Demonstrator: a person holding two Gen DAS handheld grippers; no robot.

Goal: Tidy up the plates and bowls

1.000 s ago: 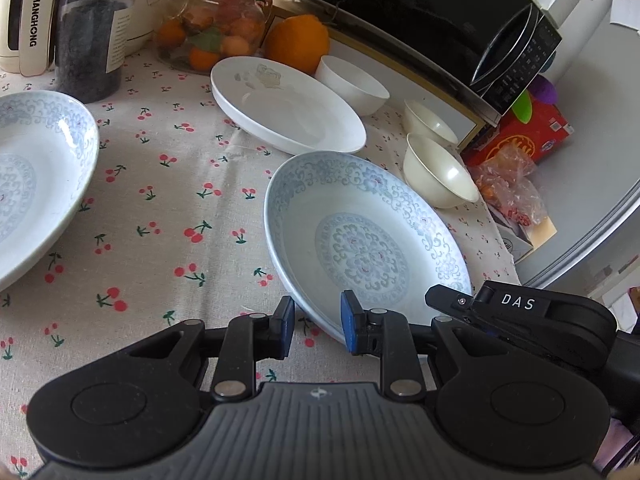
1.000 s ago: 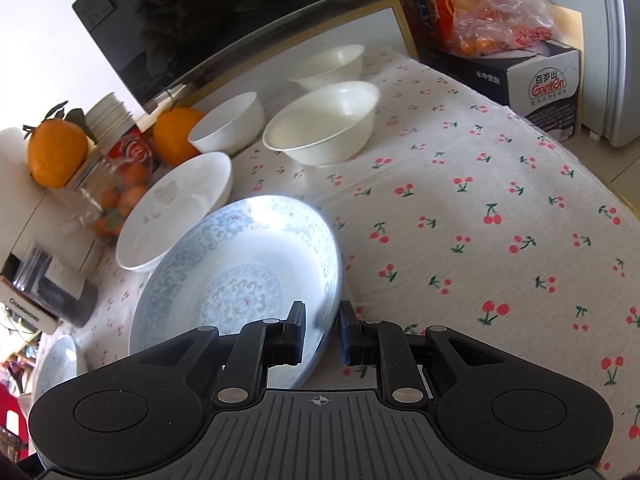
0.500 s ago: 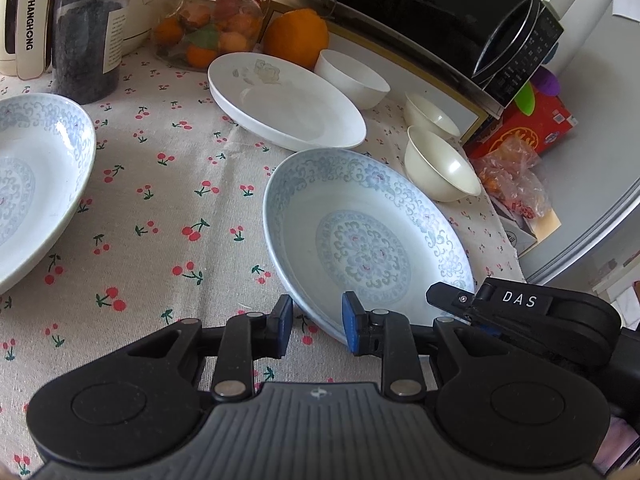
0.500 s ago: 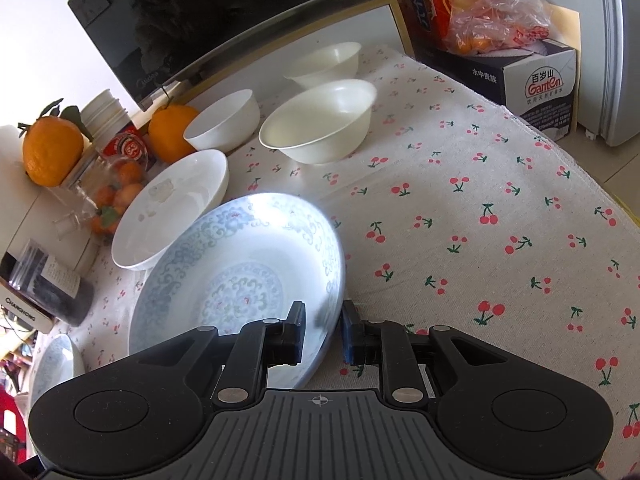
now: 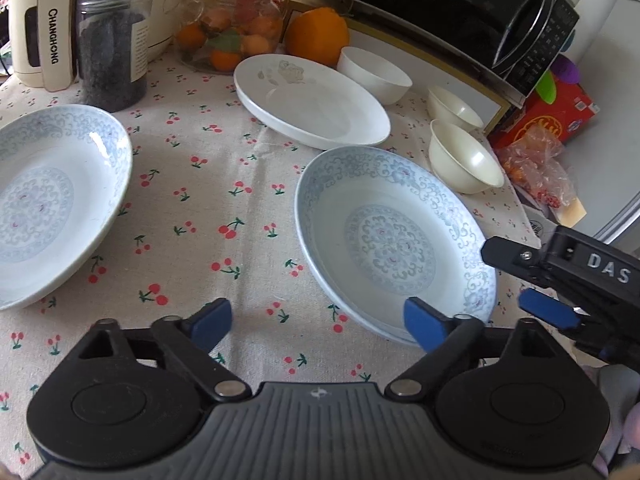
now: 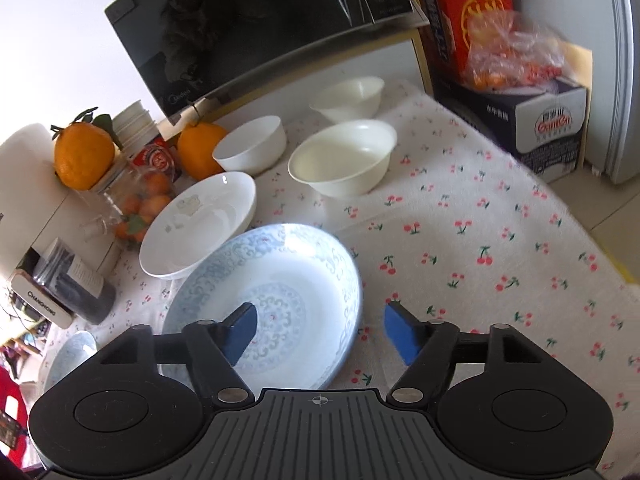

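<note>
A blue-patterned plate (image 5: 392, 240) (image 6: 280, 280) lies on the cherry-print cloth. My left gripper (image 5: 318, 320) sits at the plate's near-left rim. Its jaws are opening wide and only cloth lies between them, with one pad just over the rim. My right gripper (image 6: 320, 330) (image 5: 520, 284) is at the plate's other near edge, its jaws also opening. The rim passes between its pads untouched. A second blue-patterned plate (image 5: 52, 208) (image 6: 76, 350) lies to the left. Farther back are a white plate (image 5: 312, 104) (image 6: 200, 224), a white bowl (image 5: 376, 74) (image 6: 250, 144) and two cream bowls (image 5: 464, 160) (image 6: 344, 160).
A black microwave (image 5: 460, 4) stands along the back, with an orange (image 5: 316, 34), a glass jar of fruit (image 5: 232, 28), a dark jar (image 5: 112, 44) and a rice cooker (image 5: 44, 24). A red box (image 6: 472, 4) and a bagged carton (image 6: 532, 120) stand beside the table's right edge.
Both grippers had their jaws pinched on the blue-patterned plate's near rim; now both have sprung wide and let it go. The right gripper has lifted slightly.
</note>
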